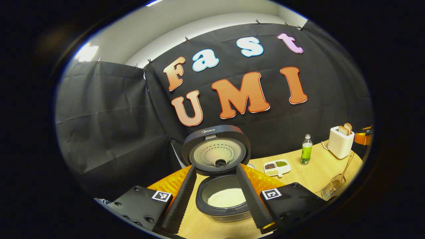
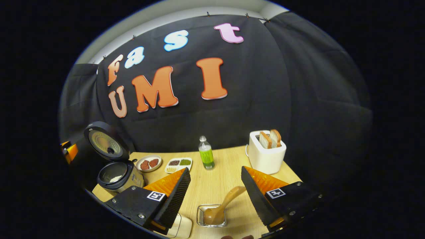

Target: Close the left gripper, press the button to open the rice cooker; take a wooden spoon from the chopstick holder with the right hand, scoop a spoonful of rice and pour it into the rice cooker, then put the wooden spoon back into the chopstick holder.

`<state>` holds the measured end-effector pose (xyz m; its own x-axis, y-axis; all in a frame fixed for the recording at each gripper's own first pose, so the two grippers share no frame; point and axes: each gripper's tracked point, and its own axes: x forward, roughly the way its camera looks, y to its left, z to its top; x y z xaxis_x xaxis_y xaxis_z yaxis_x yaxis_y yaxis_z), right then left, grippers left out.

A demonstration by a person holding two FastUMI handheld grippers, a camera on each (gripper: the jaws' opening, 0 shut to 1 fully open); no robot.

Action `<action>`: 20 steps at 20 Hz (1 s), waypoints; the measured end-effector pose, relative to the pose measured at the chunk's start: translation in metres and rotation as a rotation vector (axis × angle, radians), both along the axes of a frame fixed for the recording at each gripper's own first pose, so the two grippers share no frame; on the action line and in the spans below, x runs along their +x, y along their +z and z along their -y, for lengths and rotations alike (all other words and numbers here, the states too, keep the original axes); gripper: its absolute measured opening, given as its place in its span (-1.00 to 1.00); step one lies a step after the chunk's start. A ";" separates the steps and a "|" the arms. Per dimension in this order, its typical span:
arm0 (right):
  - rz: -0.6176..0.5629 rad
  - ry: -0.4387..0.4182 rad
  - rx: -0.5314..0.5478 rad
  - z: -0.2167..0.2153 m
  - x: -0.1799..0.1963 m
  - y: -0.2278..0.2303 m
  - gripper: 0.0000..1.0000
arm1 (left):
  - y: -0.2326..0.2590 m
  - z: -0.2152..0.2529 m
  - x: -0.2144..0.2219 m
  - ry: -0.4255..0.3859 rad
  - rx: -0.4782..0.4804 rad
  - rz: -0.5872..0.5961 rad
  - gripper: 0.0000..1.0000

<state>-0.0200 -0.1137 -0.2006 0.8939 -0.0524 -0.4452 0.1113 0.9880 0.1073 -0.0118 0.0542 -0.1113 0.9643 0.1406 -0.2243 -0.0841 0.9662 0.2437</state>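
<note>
Plainly, "Midea" on rice cooker (image 1: 215, 156) lid.

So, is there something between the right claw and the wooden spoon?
Nothing visible. The right claw is open, and the wooden spoon leans in the clear chopstick holder just below, between its fingers.

Dark grey rice cooker (image 1: 219, 186), white rice (image 1: 226, 198) inside | pale wood-grain table (image 2: 219, 186) | light brown wooden spoon (image 2: 220, 207) in clear chopstick holder (image 2: 211, 215) | white toaster (image 2: 265, 156), browned toast | clear bottle (image 2: 206, 153), green label
</note>
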 end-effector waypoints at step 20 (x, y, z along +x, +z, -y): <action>0.320 0.024 -0.085 -0.053 0.054 0.124 0.89 | 0.085 -0.039 0.092 0.015 -0.116 0.233 0.67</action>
<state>0.0341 -0.0606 -0.0764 0.9891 -0.0547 -0.1365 0.0620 0.9968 0.0500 0.0799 0.0929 -0.0266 0.9898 0.1420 -0.0120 -0.1400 0.9847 0.1041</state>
